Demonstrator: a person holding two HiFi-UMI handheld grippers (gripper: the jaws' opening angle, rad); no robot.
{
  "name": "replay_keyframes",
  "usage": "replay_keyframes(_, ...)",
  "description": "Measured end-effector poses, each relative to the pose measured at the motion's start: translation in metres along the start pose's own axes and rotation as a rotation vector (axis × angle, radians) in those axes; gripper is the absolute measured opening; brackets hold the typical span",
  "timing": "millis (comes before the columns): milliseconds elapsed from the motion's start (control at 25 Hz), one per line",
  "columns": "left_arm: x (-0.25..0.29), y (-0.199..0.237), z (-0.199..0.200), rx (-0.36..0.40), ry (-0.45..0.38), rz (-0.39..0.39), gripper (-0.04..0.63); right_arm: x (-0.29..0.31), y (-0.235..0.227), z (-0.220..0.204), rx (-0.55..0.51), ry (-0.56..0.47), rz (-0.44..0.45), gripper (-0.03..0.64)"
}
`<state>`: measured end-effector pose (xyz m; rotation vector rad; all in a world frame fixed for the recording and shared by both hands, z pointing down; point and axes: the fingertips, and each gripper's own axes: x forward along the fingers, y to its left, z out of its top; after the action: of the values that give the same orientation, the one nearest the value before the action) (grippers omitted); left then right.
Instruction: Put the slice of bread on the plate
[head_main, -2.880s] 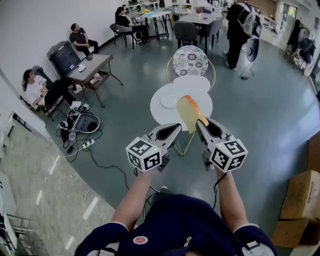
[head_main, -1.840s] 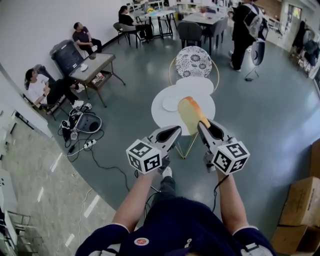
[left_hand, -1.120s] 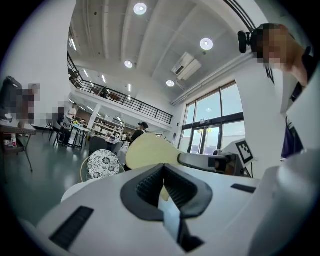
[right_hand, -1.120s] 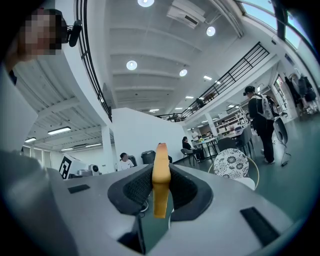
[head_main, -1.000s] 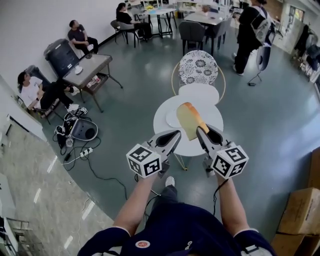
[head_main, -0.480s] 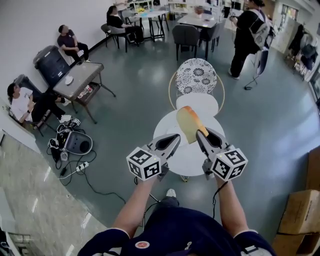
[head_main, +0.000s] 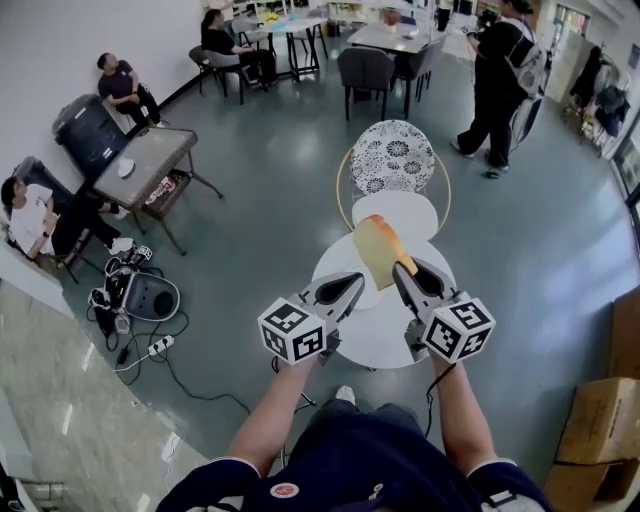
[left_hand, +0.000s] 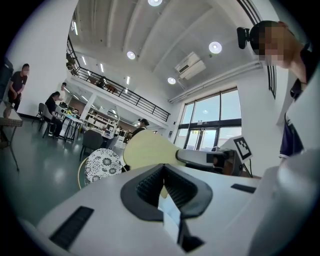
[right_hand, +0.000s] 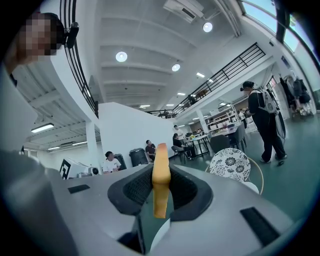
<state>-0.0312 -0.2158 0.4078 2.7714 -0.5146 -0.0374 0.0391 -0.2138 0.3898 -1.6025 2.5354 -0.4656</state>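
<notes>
The right gripper's (right_hand: 160, 176) jaws are clamped on the bread (right_hand: 160, 159), which stands on edge between the pads and sticks out well past their tips. In the head view the bread (head_main: 377, 250) hangs above the round white desk (head_main: 385, 335), just beside the plate (head_main: 368, 295). The left gripper's (left_hand: 163, 173) jaws are together with nothing in them. Both grippers point level, side by side, with forearms stretched forward over the desk's near edge.
</notes>
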Motion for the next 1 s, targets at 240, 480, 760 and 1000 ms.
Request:
replay_keyframes(240,0.001,0.013,0.005,-0.015,-0.004,0.023,0.006,0.013,-0.003,0.007,0.008,0.007,0.020,0.089)
replay_keyframes(480,0.019,0.015,0.005,-0.011,-0.013,0.069,0.006,0.020,-0.023,0.012,0.008,0.022,0.074,0.089)
replay_keyframes(760,0.038,0.018,0.011,-0.005,-0.030,0.155,0.006,0.024,-0.051,0.022,0.027,0.031,0.144,0.089)
replay_keyframes(1000,0.042,0.026,0.007,0.006,-0.028,0.214,0.006,0.035,-0.062,0.026,0.041,0.028,0.192,0.089)
